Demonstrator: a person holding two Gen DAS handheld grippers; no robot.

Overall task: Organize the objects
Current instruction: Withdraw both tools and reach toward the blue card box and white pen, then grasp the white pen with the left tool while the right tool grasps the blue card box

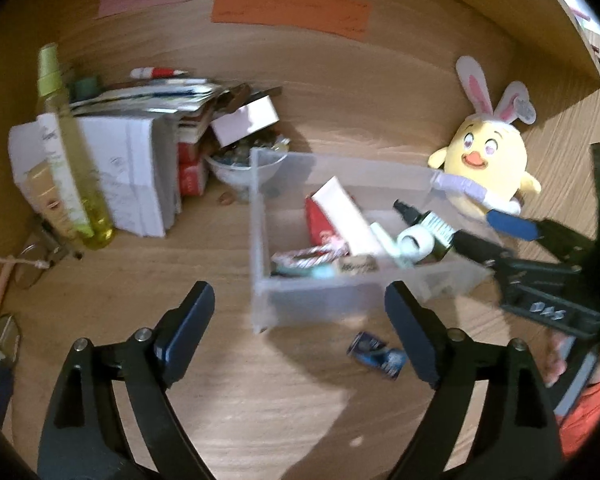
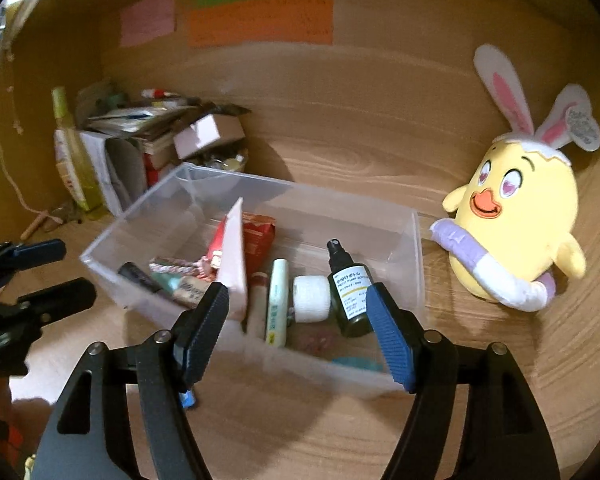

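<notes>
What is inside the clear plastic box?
The clear plastic box holds a dark spray bottle, a white roll, a pale tube and a red packet. Anything beneath them is hidden.

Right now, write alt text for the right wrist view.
The open right gripper hovers empty over the near wall of a clear plastic bin holding a dark spray bottle, white tape roll and tubes. A yellow chick plush stands to its right on the wooden desk.

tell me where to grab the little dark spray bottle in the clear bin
Grip the dark spray bottle across its round body, below the nozzle, coming from above. It lies flat on the floor of the clear bin, nozzle toward the far wall, a white roll tight against one side, so keep the fingers narrow there.
</notes>
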